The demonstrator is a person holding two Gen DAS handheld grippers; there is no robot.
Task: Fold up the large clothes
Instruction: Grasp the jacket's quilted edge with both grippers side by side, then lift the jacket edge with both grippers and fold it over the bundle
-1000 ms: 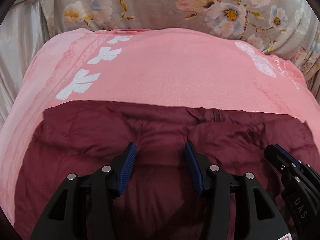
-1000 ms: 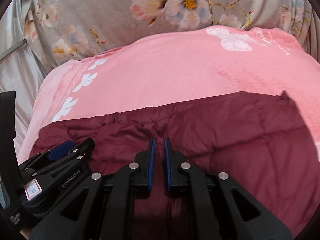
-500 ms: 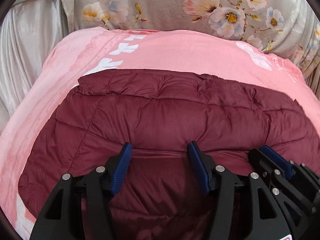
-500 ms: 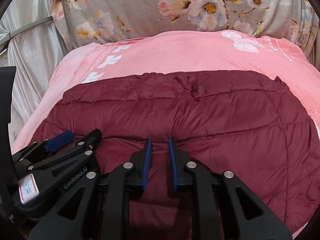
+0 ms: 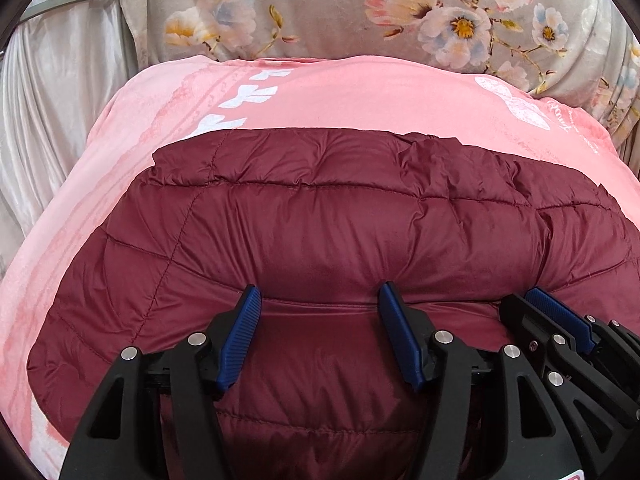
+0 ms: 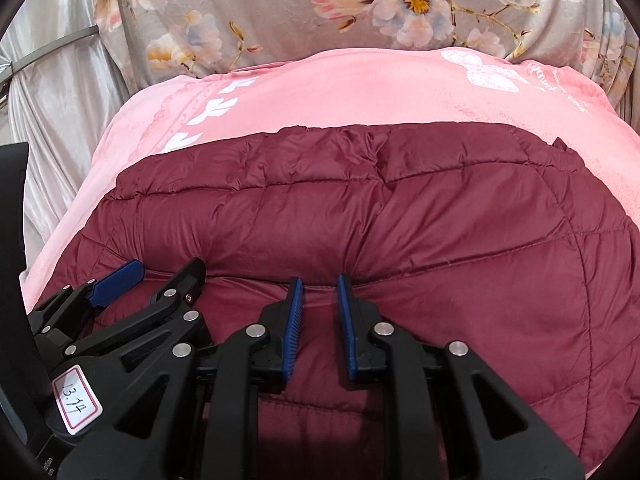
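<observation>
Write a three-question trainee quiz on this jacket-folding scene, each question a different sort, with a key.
1. True or false: the maroon puffer jacket lies on a pink blanket.
2. Which tool has the wider gap between its pads: left tool or right tool?
3. Multiple choice: the fabric behind the blanket is A) striped, B) floral, C) plain black.

Key: 1 true; 2 left tool; 3 B.
</observation>
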